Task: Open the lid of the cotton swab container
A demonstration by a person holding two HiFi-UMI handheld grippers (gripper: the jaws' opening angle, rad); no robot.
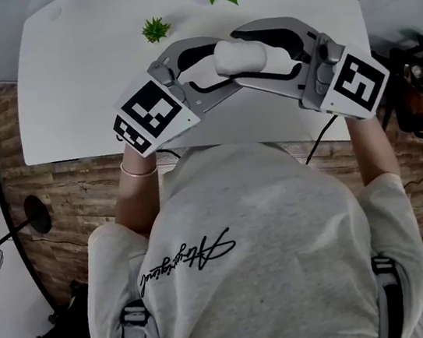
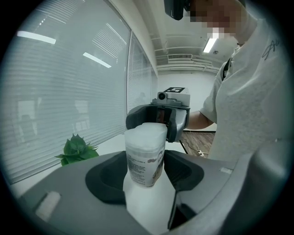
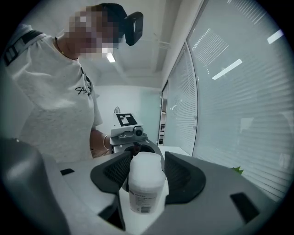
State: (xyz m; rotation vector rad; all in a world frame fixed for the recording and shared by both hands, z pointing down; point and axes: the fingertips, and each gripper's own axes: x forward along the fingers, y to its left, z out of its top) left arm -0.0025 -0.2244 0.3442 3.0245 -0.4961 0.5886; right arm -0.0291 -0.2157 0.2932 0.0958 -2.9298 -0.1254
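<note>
Head view: high, looking steeply down over the desk (image 1: 65, 84); left tool (image 2: 144, 176) view and right tool (image 3: 146, 176) view: close, facing each other, sharing one swab container (image 2: 145, 153) between them.

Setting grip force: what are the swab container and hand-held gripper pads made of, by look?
Swab container: likely translucent frosted plastic; light shows through it, and it carries a printed label. Pads: dark, matte, ribbed, probably rubber; can't confirm.
</note>
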